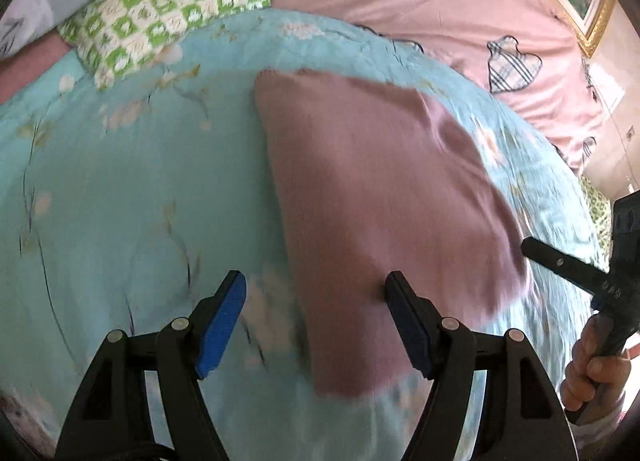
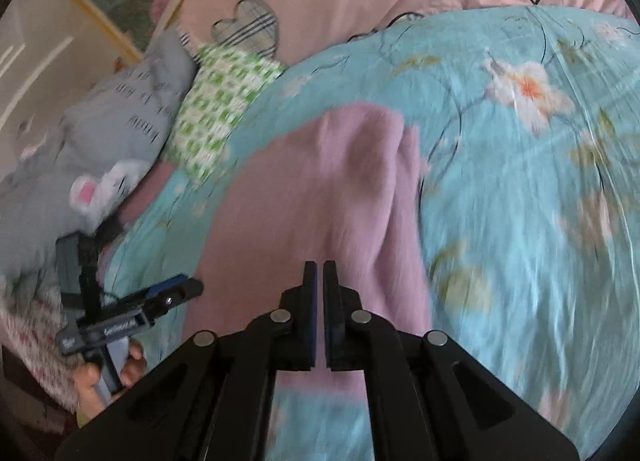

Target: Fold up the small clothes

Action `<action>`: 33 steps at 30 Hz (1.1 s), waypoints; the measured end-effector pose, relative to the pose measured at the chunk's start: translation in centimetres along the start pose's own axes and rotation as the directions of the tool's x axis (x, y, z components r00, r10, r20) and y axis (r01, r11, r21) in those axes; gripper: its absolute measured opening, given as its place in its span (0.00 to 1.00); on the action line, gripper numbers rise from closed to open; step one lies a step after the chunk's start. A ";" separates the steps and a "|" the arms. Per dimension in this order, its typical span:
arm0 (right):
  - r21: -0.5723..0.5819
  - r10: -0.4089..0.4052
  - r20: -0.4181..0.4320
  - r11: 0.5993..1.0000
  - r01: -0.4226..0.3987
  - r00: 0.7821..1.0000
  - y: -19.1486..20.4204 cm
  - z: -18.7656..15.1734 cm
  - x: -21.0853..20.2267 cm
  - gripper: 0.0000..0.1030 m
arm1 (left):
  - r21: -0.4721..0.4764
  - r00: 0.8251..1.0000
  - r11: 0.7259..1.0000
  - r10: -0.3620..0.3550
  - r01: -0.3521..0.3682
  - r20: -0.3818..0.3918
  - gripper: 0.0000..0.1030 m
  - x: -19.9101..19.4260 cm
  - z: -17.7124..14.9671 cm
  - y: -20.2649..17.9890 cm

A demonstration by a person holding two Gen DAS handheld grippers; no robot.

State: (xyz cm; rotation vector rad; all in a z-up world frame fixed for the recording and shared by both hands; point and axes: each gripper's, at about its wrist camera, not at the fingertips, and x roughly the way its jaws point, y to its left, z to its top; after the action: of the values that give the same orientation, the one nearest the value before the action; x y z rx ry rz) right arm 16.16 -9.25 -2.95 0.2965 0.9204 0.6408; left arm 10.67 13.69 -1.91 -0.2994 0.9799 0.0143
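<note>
The left gripper (image 1: 316,281) is standing wide open, its blue-padded fingers (image 1: 222,317) spread apart and holding nothing; the right-hand finger is lying over the near edge of the mauve garment (image 1: 380,189), while the left-hand finger is hanging over bare quilt. The right gripper (image 2: 320,273) is sitting with its jaws drawn almost together, only a thin slit showing between the pads; the mauve garment is lying directly beyond the tips, and whether any cloth is pinched cannot be told from these blurred views. In the left wrist view, the right gripper is appearing at the right edge, gripped by the person's right hand (image 1: 592,365), its tip just beside the garment's right border. The garment is lying spread flat on the turquoise floral quilt (image 1: 120,201), with a fold ridge running along its far part. Beyond the quilt, a green checked pillow (image 1: 160,13), a grey cushion (image 2: 120,121) and a pink bedsheet (image 1: 440,1) with plaid heart patches are lying on the bed.
</note>
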 end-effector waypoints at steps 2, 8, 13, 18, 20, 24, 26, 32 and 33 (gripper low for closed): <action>-0.025 -0.042 -0.016 0.999 0.042 0.999 0.0 -1.5 0.3 0.03 | -0.010 1.000 1.000 -0.027 0.027 0.001 0.70 0.1 -1.7 0.2; 0.066 -0.142 -0.032 0.987 0.144 0.989 -4.0 -3.2 2.0 0.00 | -0.015 0.999 1.000 0.007 -0.008 -0.039 0.73 3.0 -2.7 0.6; 0.057 -0.188 -0.011 0.980 0.189 0.982 -3.8 -3.2 1.9 0.00 | 0.004 0.999 1.000 0.016 -0.016 -0.039 0.73 3.1 -2.5 0.2; 0.113 -0.146 0.003 0.983 0.145 0.989 -4.3 -4.0 0.7 0.00 | -0.010 0.999 1.000 -0.010 0.009 -0.033 0.73 2.1 -3.0 1.0; 0.118 -0.137 0.011 0.984 0.134 0.991 -4.1 -4.5 -0.1 0.00 | -0.001 0.999 1.000 -0.019 0.019 -0.028 0.72 1.5 -3.3 1.0; 0.080 -0.148 0.045 0.986 0.145 0.988 -2.4 -5.6 -1.8 0.03 | 0.032 0.997 0.997 -0.076 0.076 -0.001 0.72 -0.4 -4.5 -0.2; 0.070 -0.139 0.057 0.988 0.135 0.989 -1.9 -5.8 -2.4 0.03 | 0.054 0.996 0.995 -0.086 0.086 0.006 0.72 -1.0 -5.1 -1.1; 0.061 -0.123 0.068 0.991 0.119 0.990 -0.8 -7.0 -3.8 0.03 | 0.061 0.995 0.993 -0.102 0.101 0.010 0.72 -2.6 -7.5 -1.7; 0.058 -0.117 0.068 0.992 0.113 0.991 -0.6 -7.3 -4.0 0.03 | 0.061 0.995 0.993 -0.103 0.102 0.014 0.72 -2.8 -7.9 -1.7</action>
State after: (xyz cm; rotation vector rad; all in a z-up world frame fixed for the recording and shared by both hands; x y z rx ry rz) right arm 8.68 -12.46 -4.91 0.3097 0.8809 0.4969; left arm 2.91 10.41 -3.31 -0.2937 0.9456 -0.1061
